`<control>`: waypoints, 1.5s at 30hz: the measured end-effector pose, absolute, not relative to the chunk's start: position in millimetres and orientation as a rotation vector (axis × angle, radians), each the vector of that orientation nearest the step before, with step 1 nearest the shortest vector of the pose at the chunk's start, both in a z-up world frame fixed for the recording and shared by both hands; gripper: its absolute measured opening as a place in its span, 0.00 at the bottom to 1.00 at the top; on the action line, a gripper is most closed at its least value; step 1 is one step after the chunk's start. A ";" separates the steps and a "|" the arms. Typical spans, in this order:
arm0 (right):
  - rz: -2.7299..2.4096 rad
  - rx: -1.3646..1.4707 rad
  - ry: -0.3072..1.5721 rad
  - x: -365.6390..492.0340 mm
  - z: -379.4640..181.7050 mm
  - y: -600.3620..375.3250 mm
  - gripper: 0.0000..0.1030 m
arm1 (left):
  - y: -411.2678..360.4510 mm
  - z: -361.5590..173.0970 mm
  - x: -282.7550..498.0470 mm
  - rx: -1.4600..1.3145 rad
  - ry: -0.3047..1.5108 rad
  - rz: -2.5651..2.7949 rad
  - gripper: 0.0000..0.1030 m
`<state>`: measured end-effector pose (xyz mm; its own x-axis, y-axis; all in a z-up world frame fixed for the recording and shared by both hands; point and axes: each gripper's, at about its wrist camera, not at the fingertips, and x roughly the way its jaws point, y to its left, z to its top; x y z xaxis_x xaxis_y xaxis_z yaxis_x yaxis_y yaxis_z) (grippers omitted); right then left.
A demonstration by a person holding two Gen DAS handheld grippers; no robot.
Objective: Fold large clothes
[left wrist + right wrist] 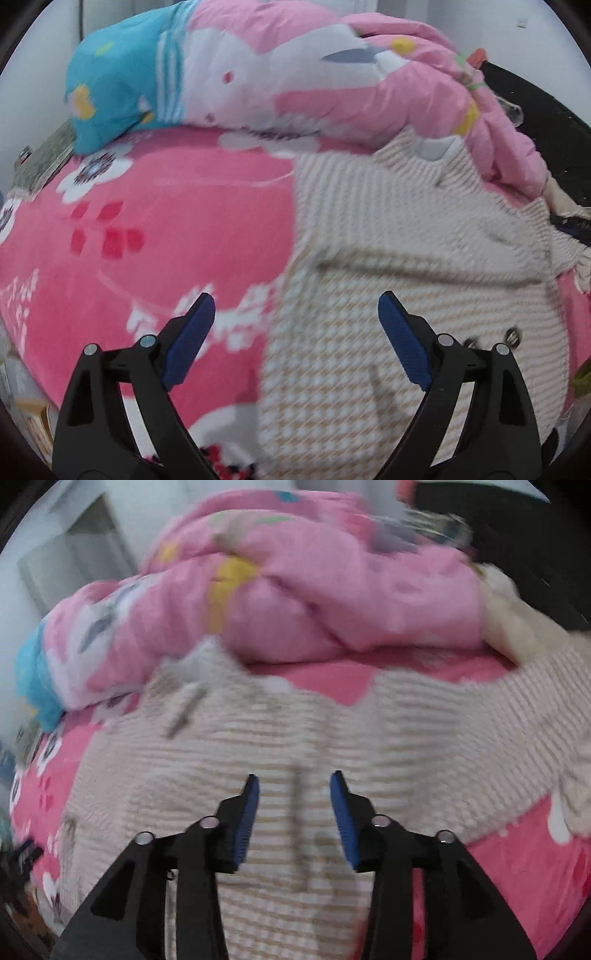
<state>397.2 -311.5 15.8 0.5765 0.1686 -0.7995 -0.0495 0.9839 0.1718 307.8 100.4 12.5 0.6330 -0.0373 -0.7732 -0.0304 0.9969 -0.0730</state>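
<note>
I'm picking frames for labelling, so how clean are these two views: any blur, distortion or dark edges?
Left wrist view: mild motion blur on the beige knit garment, while the left gripper stays sharp; fisheye bulge and a black vignette at the corners. Right wrist view: heavier smear over the pink quilt and the garment, only the right gripper crisp, same curved edges. Lighting is soft, no glare.

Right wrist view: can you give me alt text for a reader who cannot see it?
A beige-and-white checked knit garment lies spread on a pink floral bedsheet, with the right gripper above it, jaws open and empty. A bunched pink quilt with cartoon prints is piled behind the garment; the picture is blurred.
</note>
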 end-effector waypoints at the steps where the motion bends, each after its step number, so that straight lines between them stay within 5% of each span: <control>1: 0.148 0.101 0.954 402.0 11.2 -297.0 0.42 | 93.9 14.3 316.1 -0.099 0.885 -0.035 0.84; 8: 0.146 -0.005 1.084 417.8 -62.5 -263.8 0.42 | 50.4 -4.3 385.3 -0.117 0.872 -0.118 0.84; 13: 0.115 -0.009 1.126 406.9 -44.9 -268.8 0.42 | 57.9 -57.3 424.5 -0.091 1.044 -0.047 0.84; 20: 0.261 0.001 1.004 420.0 1.9 -225.4 0.42 | 54.8 -59.2 416.5 -0.033 1.004 -0.053 0.85; 25: 0.417 -0.101 1.079 431.0 -39.1 -172.4 0.42 | 60.1 -58.6 418.4 -0.054 1.008 -0.080 0.85; 30: 0.403 -0.009 1.084 406.2 -51.2 -245.9 0.42 | 64.0 -58.2 415.9 -0.053 0.998 -0.121 0.85; 32: 0.366 -0.050 1.087 390.1 -46.7 -271.5 0.24 | 64.1 -58.6 415.7 -0.051 0.996 -0.126 0.85; 34: 0.365 -0.043 1.114 381.6 -40.5 -288.7 0.23 | 64.5 -58.7 415.5 -0.054 0.993 -0.126 0.85; 37: 0.250 -0.119 1.102 369.6 -22.1 -296.0 0.40 | 65.2 -57.2 414.3 -0.057 0.988 -0.125 0.85; 45: 0.237 -0.094 1.065 363.1 -22.5 -266.0 0.57 | 30.3 -9.5 401.2 -0.052 0.906 -0.183 0.85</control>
<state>363.1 -266.0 -22.5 0.4619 0.1468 -0.8747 -0.2374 0.9707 0.0375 401.2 30.2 -9.5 0.6022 -0.1798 -0.7778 0.1361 0.9832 -0.1219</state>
